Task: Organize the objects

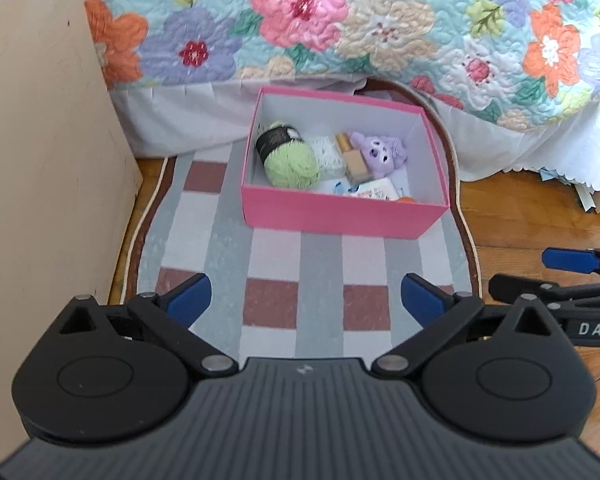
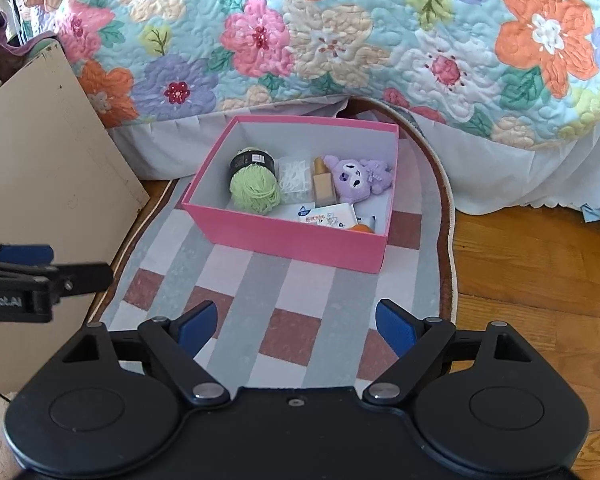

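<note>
Pink box point(image 1: 340, 212) open-topped on a checked rug point(image 1: 276, 264), close to the hem of a flowered quilt point(image 1: 380, 32). Inside, along the far part: green yarn point(image 1: 292, 164) with a black band at the left, a white lacy piece point(image 1: 330, 154) next to it, then a tan bottle point(image 1: 354, 160) with a gold cap, then a purple plush point(image 1: 378, 150) at the right. In front of these, near the front wall: a white packet point(image 1: 374, 190) with blue print, and something orange point(image 1: 406, 199) half hidden in the right corner, too little showing to tell what.

Beige board point(image 1: 40, 160) leaning at the left of the rug. Wood floor point(image 1: 540, 220) around the rug, bare at the right.

Left gripper point(image 1: 306, 300) low in its own view, over the rug's near end, well short of the box; blue pads point(image 1: 190, 298) spread wide, nothing between them but rug. Right gripper point(image 2: 296, 324) likewise over the rug, jaws wide apart and empty, box ahead and slightly left. Each gripper visible at the edge of the other's view, side by side, not touching.
</note>
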